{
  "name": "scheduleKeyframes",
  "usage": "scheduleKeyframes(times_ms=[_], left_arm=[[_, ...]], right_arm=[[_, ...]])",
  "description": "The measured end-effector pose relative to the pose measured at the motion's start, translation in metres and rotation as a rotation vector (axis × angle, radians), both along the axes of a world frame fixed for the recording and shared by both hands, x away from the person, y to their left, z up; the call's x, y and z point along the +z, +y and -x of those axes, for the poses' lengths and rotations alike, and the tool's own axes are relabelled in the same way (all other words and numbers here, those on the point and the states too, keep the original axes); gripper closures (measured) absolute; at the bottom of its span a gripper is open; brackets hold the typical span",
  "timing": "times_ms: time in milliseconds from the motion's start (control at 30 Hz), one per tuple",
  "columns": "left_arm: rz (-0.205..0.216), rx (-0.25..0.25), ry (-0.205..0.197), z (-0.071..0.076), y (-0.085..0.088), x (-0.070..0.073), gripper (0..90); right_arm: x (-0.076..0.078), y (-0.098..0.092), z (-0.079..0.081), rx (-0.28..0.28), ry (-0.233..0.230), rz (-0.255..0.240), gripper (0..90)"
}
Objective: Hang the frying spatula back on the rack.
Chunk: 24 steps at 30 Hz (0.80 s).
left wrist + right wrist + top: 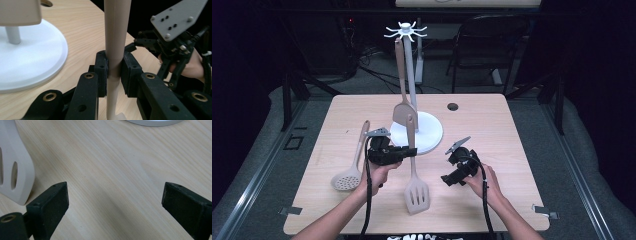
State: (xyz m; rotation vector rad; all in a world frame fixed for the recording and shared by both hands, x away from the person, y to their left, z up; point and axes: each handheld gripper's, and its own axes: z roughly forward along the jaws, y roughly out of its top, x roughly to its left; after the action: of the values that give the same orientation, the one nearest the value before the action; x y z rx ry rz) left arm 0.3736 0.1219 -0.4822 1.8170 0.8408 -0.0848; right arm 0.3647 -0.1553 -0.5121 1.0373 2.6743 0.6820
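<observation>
Setting: dark room with a black backdrop, a pale wooden desk at its centre, a dark chair and loose cables on the floor behind it.

Far left: one beige skimmer ladle lies flat on the desk, its round perforated bowl toward the person, just beside the left hand.

Left tongs: clenched on the handle of one beige slotted spatula. In the left gripper view both black pads press the handle from either side, the shaft standing straight up between them.

Task's thing: the gripped spatula sits at centre front of the desk, its slotted blade toward the person and its handle end reaching toward the white base.

Centre: one white utensil stand, made of a round base, an upright pole and a star of hooks at the top. One more beige spatula hangs from a hook, its blade low over the base.

Count: three beige utensils in all, two spatulas and one skimmer; one stand; two tongs.

Right tongs: released, jaws wide apart over bare wood, nothing between them. In the right gripper view the slotted blade lies at the left edge, apart from the jaws.

Far right: round cable hole in the desk top, behind the right hand.
</observation>
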Motion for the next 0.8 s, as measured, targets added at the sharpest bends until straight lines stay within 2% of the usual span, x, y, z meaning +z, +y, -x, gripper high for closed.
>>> scheduleKeyframes(times_ms=[33, 167, 267, 467, 667, 800], left_arm=[[0.002, -0.008, -0.008, 0.001, -0.001, 0.001, 77.0], [-0.005, -0.039, -0.046, 0.005, -0.006, 0.009, 77.1], [-0.012, -0.062, -0.078, 0.01, -0.009, 0.015, 77.2], [-0.02, -0.085, -0.109, 0.015, -0.013, 0.021, 77.3], [-0.016, -0.082, -0.143, 0.012, -0.013, 0.029, 77.2], [-0.031, -0.074, -0.169, 0.008, -0.012, 0.037, 77.2]], right_arm=[[-0.001, -0.001, 0.0, -0.005, -0.005, -0.013, 7.0], [0.001, -0.002, -0.001, -0.008, -0.003, 0.002, 7.0], [0.0, -0.002, -0.001, -0.006, 0.004, -0.004, 6.9], [0.001, -0.003, -0.001, -0.005, -0.002, 0.004, 6.9], [0.001, -0.005, -0.001, -0.02, -0.013, -0.002, 6.9], [0.002, -0.007, -0.002, -0.028, -0.015, 0.003, 6.9]])
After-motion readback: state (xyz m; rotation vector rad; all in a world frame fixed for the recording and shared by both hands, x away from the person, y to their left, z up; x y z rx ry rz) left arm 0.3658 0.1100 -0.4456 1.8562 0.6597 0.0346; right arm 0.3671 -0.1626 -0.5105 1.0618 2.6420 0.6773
